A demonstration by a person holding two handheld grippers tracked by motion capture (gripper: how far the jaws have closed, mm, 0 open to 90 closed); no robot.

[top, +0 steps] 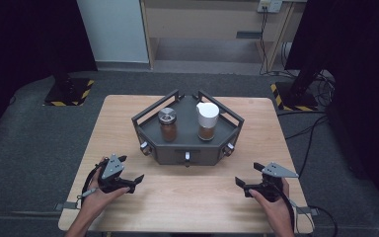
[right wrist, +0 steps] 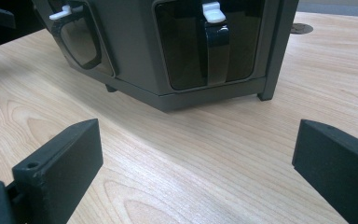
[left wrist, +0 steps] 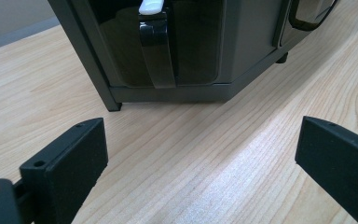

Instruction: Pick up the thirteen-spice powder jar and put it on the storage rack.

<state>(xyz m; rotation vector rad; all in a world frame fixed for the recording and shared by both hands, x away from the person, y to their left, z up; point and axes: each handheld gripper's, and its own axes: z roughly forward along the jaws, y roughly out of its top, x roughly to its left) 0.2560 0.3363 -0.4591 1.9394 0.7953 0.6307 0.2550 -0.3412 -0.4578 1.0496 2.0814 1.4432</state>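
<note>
A dark grey rack (top: 150, 129) with top rails stands in the middle of the wooden table (top: 128, 111). It holds a jar with a metal lid (top: 167, 123) and a jar with a white cap (top: 207, 120), both with brown contents. My left gripper (top: 132, 168) rests near the table's front left, open and empty, aimed at the rack (left wrist: 168, 91) and its white-tipped lever (left wrist: 151, 7). My right gripper (top: 248, 174) rests at the front right, open and empty, facing the rack (right wrist: 135, 56) and a white-tipped lever (right wrist: 213, 11). Left gripper (left wrist: 200, 158) and right gripper (right wrist: 196, 163) hover over bare wood.
Bare wood lies between the two grippers and the rack's front. A small round grommet (right wrist: 302, 28) sits in the tabletop beyond the rack. On the floor behind stand black posts with striped bases (top: 69, 93), a wooden shelf unit (top: 207, 29) and cables (top: 316, 126) at right.
</note>
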